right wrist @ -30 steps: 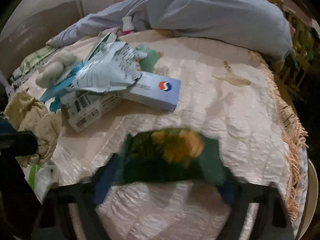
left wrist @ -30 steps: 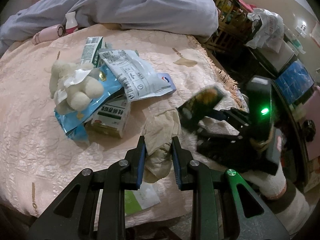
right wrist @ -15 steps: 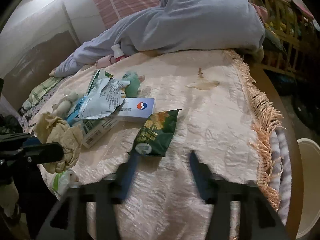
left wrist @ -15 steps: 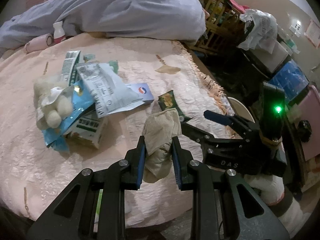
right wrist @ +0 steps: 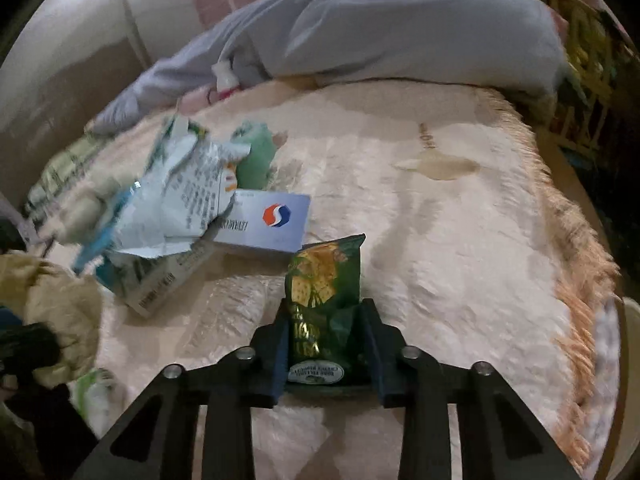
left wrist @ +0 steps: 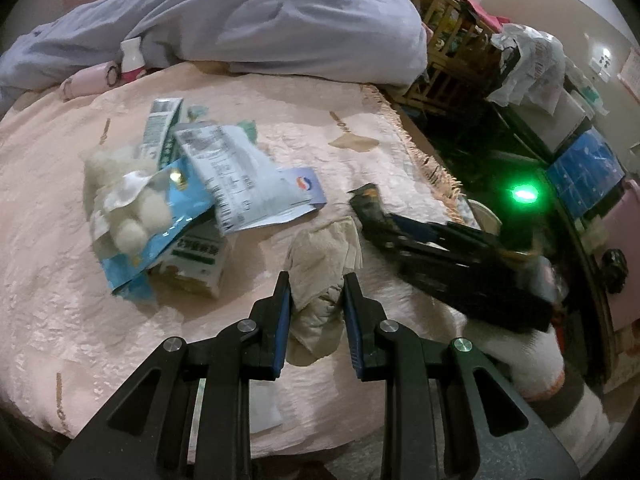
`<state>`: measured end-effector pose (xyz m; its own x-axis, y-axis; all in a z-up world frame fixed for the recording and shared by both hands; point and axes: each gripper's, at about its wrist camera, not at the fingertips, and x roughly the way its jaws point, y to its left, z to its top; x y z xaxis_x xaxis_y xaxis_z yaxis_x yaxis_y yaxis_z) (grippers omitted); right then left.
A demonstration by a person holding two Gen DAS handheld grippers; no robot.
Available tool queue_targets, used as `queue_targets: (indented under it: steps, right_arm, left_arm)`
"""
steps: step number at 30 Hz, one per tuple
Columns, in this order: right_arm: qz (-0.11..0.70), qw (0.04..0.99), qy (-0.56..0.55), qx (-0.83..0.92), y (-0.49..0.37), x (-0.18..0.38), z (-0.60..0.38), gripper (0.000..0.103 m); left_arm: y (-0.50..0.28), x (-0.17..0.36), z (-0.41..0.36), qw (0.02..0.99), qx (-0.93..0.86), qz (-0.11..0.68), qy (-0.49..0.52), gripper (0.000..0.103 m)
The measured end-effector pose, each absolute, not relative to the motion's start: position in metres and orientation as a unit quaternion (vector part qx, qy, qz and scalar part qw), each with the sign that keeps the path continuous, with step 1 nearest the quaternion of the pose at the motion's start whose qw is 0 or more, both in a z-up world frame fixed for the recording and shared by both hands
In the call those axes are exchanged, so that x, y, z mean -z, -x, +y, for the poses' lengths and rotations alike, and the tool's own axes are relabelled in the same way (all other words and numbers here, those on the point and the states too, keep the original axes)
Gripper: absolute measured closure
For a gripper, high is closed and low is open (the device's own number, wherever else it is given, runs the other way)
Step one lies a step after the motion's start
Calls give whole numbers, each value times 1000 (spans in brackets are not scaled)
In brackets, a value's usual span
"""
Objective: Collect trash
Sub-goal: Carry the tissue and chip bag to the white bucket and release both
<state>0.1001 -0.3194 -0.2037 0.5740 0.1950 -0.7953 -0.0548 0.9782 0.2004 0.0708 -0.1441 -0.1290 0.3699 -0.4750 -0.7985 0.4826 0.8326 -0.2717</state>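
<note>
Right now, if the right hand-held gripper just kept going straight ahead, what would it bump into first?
The right hand-held gripper, shut on the green snack bag, would probably push that bag into the pale blue box just beyond it, though depth is hard to judge.

Grey duvet (left wrist: pixel 256 20) heaped on pink bedspread (left wrist: pixel 48 288).

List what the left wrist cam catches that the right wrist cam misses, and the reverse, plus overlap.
Left wrist only: the left gripper closed on the crumpled tissue, the green status light, and the cluttered shelves beside the bed.

Right wrist only: the right gripper closed on the green snack bag with its printed front readable, and a pale green item behind the pile.

Both: the pink bedspread, the grey duvet, the white-and-blue box with a red-blue logo, the torn white wrapper and the carton.
</note>
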Motion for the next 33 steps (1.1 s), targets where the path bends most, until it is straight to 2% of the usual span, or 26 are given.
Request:
queue_targets:
  steps: [13,25,27,28,30,31,32,33]
  right_arm:
    - [401,911,-98,13,-4,146,-423,72]
    - [410,889,-154,136,55,178,-549,72]
    - [412,882,-171,155,61,187,-566,71]
    - [414,879,-176,160,62,190,-571,70]
    - [416,872,-187,176,68,197,-582,58]
    - [415,870,-193,182,71,200,-588,56]
    - [415,868,-199,187,74,203,-593,50]
    - [416,865,-202,194,75,204,-597,36]
  left_arm:
    - [-47,110,-283,786,386,482,-19,81]
    - [-35,132,-427,742,456,491,-35,79]
    - [-38,139,-443,736,460,495,-30,75]
    - [-39,142,-452,734,464,496,-27,74]
    - [-42,148,-463,730,471,496,-20,59]
    - [-43,150,-467,727,475,496,-15,54]
    - [-45,153,-470,723,480,497,-8,47]
    - [-47,155,-471,719,481,501,-4,46]
